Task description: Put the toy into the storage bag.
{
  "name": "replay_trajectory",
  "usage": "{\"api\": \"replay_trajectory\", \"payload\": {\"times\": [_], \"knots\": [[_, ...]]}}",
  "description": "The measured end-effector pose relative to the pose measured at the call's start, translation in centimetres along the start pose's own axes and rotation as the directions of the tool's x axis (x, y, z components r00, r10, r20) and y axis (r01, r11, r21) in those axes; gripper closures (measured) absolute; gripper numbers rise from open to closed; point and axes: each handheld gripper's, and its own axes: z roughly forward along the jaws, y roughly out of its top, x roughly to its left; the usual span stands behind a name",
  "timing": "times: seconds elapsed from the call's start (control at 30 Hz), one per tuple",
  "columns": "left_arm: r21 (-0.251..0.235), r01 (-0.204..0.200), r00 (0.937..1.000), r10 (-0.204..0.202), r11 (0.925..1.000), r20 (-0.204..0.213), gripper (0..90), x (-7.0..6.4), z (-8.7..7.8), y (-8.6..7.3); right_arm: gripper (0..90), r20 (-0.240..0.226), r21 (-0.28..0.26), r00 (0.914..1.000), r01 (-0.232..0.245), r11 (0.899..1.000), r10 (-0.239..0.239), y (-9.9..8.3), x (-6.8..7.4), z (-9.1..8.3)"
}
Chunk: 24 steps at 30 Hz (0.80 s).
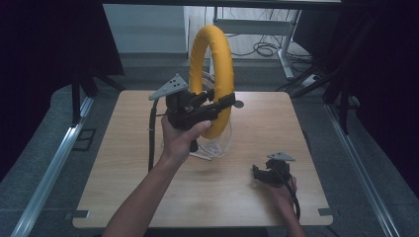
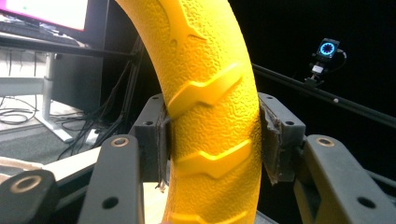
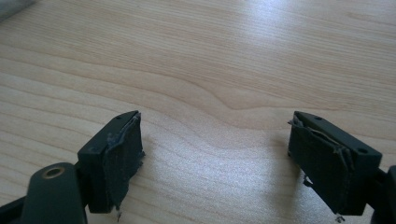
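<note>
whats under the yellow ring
Under the yellow ring, held upright in the left gripper, a clear plastic stand sits on the table. The ring and hand cover the stand's middle, so its shape there is unclear.

Wooden table (image 1: 148,197), clear stand (image 1: 220,145), monitor (image 2: 46,11).

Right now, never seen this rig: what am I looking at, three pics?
No robot: a person holds a handheld two-jaw claw in each hand at a wooden table. The high view looks down from above; the other two come from cameras riding on each claw. The left claw is shut on a yellow ring, a textured tyre-like hoop, held upright above a clear plastic stand. The right claw rests low over bare wood, jaws apart, holding nothing.
</note>
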Motion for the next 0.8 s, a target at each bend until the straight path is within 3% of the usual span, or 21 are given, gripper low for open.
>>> {"api": "replay_trajectory", "payload": {"times": [0.57,0.8], "knots": [[0.029,0.081,0.9965,-0.080,0.9963,-0.021,50.6,2.9,1.1,-2.4,17.8,0.000,0.000,1.0000,-0.003,1.000,0.003,0.0,0.0,0.0],[0.043,0.093,0.9950,-0.092,0.9947,-0.040,50.6,3.7,1.4,-3.2,17.8,0.001,-0.001,1.0000,-0.001,1.000,0.001,0.0,0.0,0.0]]}}
